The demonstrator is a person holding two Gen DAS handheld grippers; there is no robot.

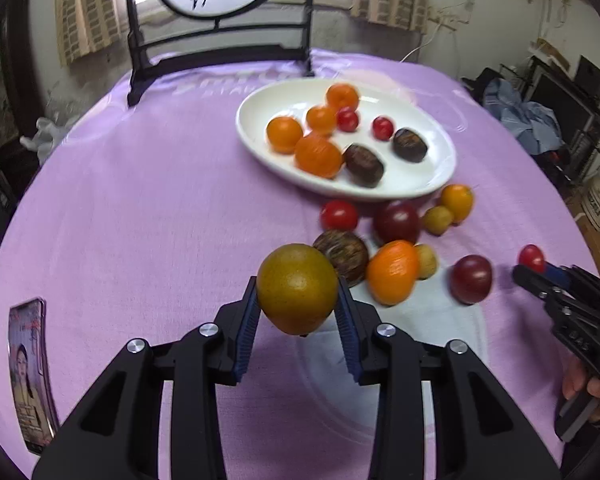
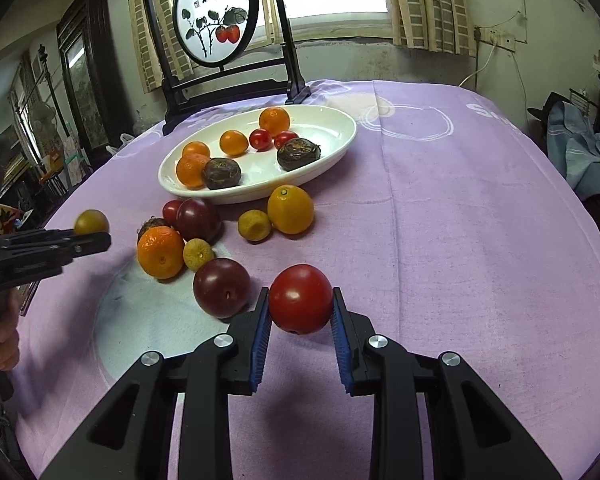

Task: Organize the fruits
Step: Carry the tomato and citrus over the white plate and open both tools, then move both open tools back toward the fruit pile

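My left gripper (image 1: pixel 297 304) is shut on a yellow-brown round fruit (image 1: pixel 297 288) and holds it above the purple cloth; it also shows in the right wrist view (image 2: pixel 91 222). My right gripper (image 2: pixel 300 312) is shut on a red tomato (image 2: pixel 300 298), seen small in the left wrist view (image 1: pixel 531 257). A white oval plate (image 1: pixel 440 176) holds several oranges, two small tomatoes and two dark brown fruits. Loose fruit lies in front of the plate: an orange (image 2: pixel 161 252), dark plums (image 2: pixel 221 287), small yellow-green fruits (image 2: pixel 254 225) and a yellow orange (image 2: pixel 290 209).
A black-framed round painted screen (image 2: pixel 216 20) stands at the table's far edge behind the plate. A phone (image 1: pixel 30 376) lies at the left on the cloth. Clutter and clothes (image 1: pixel 528 120) sit beyond the right edge of the table.
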